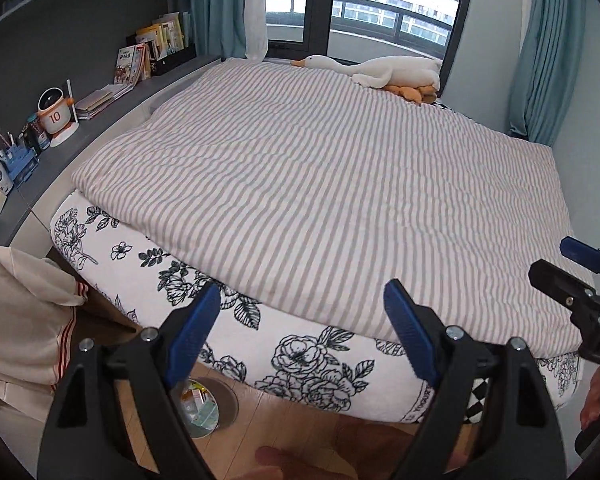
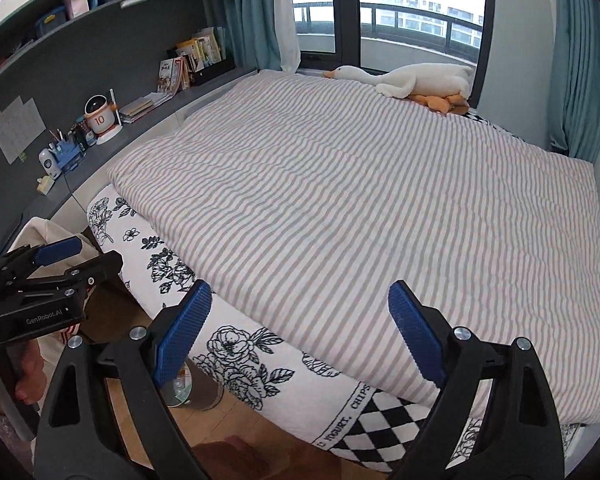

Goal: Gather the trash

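both grippers up over the bed's foot edge, side by side. left gripper (image 1: 302,334) gapes wide, nothing between the pads; right gripper (image 2: 300,338) just as wide, also empty. the trash sits in a bin (image 1: 202,410) on the wood floor, below the left gripper's left finger (image 1: 192,332) and well apart from it, beside the floral blanket (image 1: 300,360).

We see a grey-and-white striped quilt (image 1: 320,184), a black-flowered white sheet (image 1: 300,356), teal curtains (image 1: 540,60) and a white goose (image 1: 396,72).
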Motion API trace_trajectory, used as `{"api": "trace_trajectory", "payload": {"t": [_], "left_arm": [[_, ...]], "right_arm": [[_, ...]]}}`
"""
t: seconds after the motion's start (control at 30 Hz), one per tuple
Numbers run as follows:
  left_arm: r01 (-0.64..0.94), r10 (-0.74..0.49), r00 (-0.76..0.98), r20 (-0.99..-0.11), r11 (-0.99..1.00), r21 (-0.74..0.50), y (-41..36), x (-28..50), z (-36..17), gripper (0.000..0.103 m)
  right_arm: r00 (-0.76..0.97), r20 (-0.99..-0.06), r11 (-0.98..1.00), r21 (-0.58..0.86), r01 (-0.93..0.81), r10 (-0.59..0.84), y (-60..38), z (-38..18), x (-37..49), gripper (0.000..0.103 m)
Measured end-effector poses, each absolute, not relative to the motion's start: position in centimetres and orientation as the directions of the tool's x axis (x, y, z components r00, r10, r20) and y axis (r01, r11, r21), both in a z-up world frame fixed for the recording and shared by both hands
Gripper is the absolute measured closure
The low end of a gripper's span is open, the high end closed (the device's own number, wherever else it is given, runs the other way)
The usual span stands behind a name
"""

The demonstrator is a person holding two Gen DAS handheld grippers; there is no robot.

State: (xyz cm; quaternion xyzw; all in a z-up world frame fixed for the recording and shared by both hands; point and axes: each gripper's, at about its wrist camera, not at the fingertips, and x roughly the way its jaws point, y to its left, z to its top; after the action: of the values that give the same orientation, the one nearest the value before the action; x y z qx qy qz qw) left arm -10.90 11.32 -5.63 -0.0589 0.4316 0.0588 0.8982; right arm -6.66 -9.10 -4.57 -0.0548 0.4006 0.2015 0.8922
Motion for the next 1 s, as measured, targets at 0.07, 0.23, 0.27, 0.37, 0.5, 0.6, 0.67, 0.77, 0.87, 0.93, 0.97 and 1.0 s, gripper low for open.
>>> {"api": "trace_trajectory", "payload": {"t": [0.07,0.23,0.27,0.37,0.5,0.6,0.67,0.77,0.87,0.93,0.97,1.0], "left_arm": [[-0.166,0.063,0.618,-0.784,0.985,-0.052,10.0,-9.8,-5.5,0.019],[-0.154,0.046,0.610,-0.791,0.986,-0.062,8.1,-7.6,-4.8,0.019],[-0.148,0.042,0.608,-0.793,0.987,-0.061,7.9,-7.0,-4.6,0.019],[-0.115,0.019,0.605,-0.796,0.991,-0.065,7.7,-5.6,-4.2,0.019],[-0.073,0.008,0.583,-0.813,0.996,-0.042,7.5,-4.3,-3.9,0.019],[-0.050,0.007,0.578,-0.816,0.998,-0.027,7.7,-3.9,-3.8,0.019],[-0.042,0.003,0.573,-0.819,0.999,-0.025,7.9,-3.6,-3.8,0.019],[-0.035,-0.003,0.574,-0.819,0.999,-0.028,8.1,-3.3,-3.7,0.019],[-0.021,-0.014,0.575,-0.818,0.999,-0.032,8.3,-3.1,-3.4,0.019],[-0.020,-0.005,0.584,-0.812,1.000,-0.021,8.3,-3.1,-3.1,0.017],[-0.021,-0.003,0.586,-0.810,1.000,-0.019,8.4,-3.1,-3.1,0.015],[-0.023,-0.004,0.586,-0.810,1.000,-0.022,8.4,-3.0,-3.0,0.015]], "right_arm": [[0.596,-0.739,0.912,0.060,-0.405,0.313,-10.5,-4.4,-5.7,0.016],[0.607,-0.731,0.917,0.068,-0.392,0.314,-12.4,-3.5,-4.4,0.016],[0.607,-0.730,0.919,0.075,-0.387,0.315,-12.5,-3.3,-4.2,0.016],[0.616,-0.725,0.927,0.084,-0.365,0.308,-12.8,-3.2,-3.8,0.016],[0.613,-0.733,0.942,0.116,-0.316,0.296,-13.0,-3.2,-3.1,0.016],[0.627,-0.730,0.950,0.103,-0.294,0.273,-12.8,-2.9,-2.9,0.016],[0.632,-0.726,0.954,0.116,-0.277,0.271,-12.8,-2.8,-2.8,0.016],[0.641,-0.723,0.959,0.115,-0.258,0.259,-12.8,-2.7,-2.6,0.016],[0.642,-0.722,0.961,0.126,-0.248,0.260,-12.7,-2.5,-2.3,0.016],[0.646,-0.720,0.961,0.114,-0.251,0.254,-12.5,-2.4,-2.2,0.016],[0.647,-0.719,0.961,0.113,-0.252,0.255,-12.4,-2.4,-2.1,0.016],[0.647,-0.718,0.960,0.115,-0.254,0.257,-12.3,-2.3,-2.0,0.016]]}}
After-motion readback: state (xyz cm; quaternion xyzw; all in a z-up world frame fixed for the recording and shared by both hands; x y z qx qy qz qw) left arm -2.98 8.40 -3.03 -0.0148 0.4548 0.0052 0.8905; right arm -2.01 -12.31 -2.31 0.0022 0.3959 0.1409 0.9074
